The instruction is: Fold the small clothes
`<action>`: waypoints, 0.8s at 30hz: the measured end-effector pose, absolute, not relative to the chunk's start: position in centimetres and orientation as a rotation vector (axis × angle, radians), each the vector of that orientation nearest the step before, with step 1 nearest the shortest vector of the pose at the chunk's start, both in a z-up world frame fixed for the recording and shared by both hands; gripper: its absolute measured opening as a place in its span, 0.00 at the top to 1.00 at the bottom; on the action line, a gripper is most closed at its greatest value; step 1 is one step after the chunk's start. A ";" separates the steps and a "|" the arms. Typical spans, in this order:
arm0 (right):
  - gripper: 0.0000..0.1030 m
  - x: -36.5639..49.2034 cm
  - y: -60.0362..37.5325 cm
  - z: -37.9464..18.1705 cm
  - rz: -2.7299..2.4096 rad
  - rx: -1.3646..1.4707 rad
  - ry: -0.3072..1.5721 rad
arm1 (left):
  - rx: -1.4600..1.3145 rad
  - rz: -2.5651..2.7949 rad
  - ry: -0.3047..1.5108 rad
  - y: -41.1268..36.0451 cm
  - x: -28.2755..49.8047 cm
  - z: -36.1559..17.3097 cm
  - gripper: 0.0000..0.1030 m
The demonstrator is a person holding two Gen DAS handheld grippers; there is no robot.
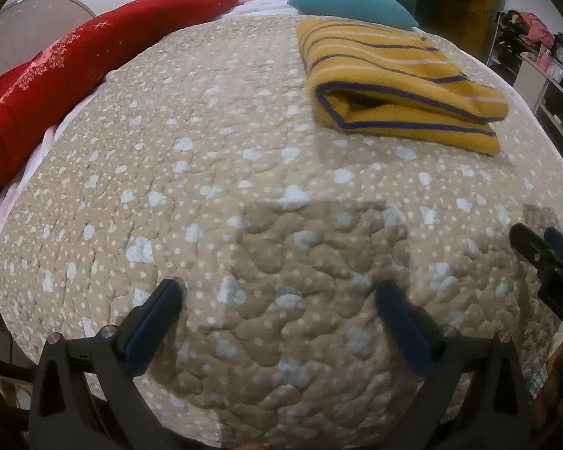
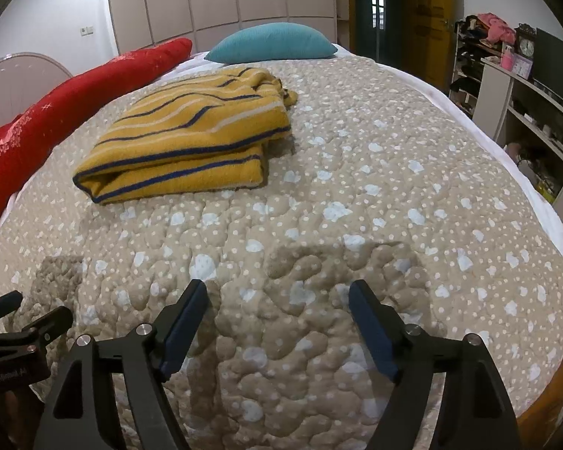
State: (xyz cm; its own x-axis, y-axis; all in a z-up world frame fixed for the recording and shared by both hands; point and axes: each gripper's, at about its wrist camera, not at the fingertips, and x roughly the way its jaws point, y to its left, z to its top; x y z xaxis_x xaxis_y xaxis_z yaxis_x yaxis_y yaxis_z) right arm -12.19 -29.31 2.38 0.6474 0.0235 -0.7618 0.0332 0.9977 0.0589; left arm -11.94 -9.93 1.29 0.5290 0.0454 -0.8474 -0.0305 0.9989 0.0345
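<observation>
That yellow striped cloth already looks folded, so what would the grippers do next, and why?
Probably nothing more to it: the yellow striped cloth lies folded in layers on the quilt, and the left gripper and right gripper are both open, empty and apart from it. I would draw them back.

Count, both wrist views:
- 1 folded mustard-yellow knit garment with navy and white stripes [image 2: 184,142]
- 1 teal pillow [image 2: 272,42]
- 1 long red patterned bolster [image 2: 56,101]
- 1 beige quilted bedspread with white dots [image 2: 356,206]
- 2 black two-finger grippers with blue pads: left gripper [image 1: 279,292], right gripper [image 2: 277,292]
- 1 clock [image 2: 526,48] on the shelf
</observation>
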 end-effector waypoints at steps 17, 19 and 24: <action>0.14 -12.0 -28.4 1.7 -0.028 0.009 0.869 | 0.021 0.045 1.010 -10.0 -11.7 1.1 0.00; 0.13 -12.0 -28.4 1.7 -0.030 0.007 0.869 | 0.022 0.047 1.010 -10.1 -11.8 1.1 0.00; 0.12 -12.0 -28.2 1.6 -0.036 -0.001 0.866 | 0.023 0.048 1.009 -10.2 -11.9 1.1 0.00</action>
State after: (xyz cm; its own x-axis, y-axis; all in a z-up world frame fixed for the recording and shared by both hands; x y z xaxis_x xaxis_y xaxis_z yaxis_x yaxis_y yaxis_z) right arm -12.03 -28.20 1.61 0.6475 -0.0324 -0.7614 0.0317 0.9994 -0.0156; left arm -11.86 -10.17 1.08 0.5318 0.0511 -0.8454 -0.0300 0.9987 0.0415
